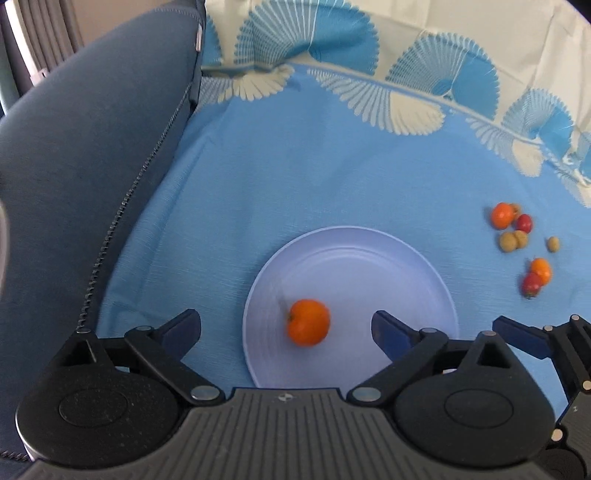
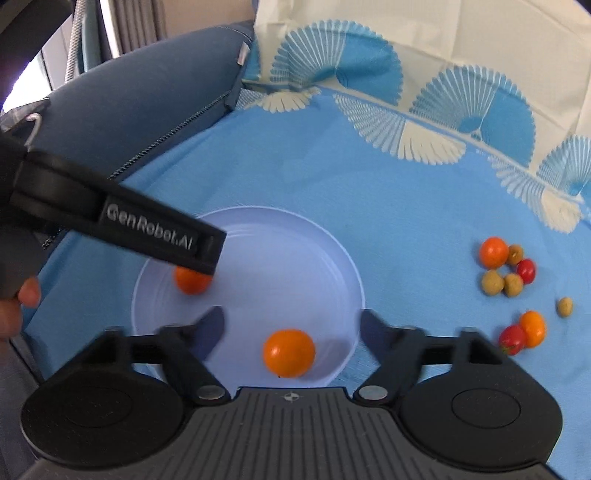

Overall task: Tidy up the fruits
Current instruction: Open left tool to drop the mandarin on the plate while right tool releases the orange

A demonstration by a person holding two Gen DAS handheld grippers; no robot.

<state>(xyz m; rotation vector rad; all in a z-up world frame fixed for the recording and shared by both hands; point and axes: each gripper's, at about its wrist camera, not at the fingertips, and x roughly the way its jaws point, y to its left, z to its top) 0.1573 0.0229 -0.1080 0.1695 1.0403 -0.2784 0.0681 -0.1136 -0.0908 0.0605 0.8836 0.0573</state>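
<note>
A pale lilac plate lies on the blue cloth. In the left wrist view my left gripper stands open over the plate's near left part, and an orange fruit lies loose on the plate between its fingers. In the right wrist view my right gripper is open too, with a second orange fruit lying free between its fingers. The left gripper reaches in from the left above the first orange fruit. Several small orange, red and tan fruits lie on the cloth to the right.
A dark blue zipped cushion rises along the left. The blue cloth with a fan pattern runs up against cream fabric at the back. A person's hand shows at the left edge.
</note>
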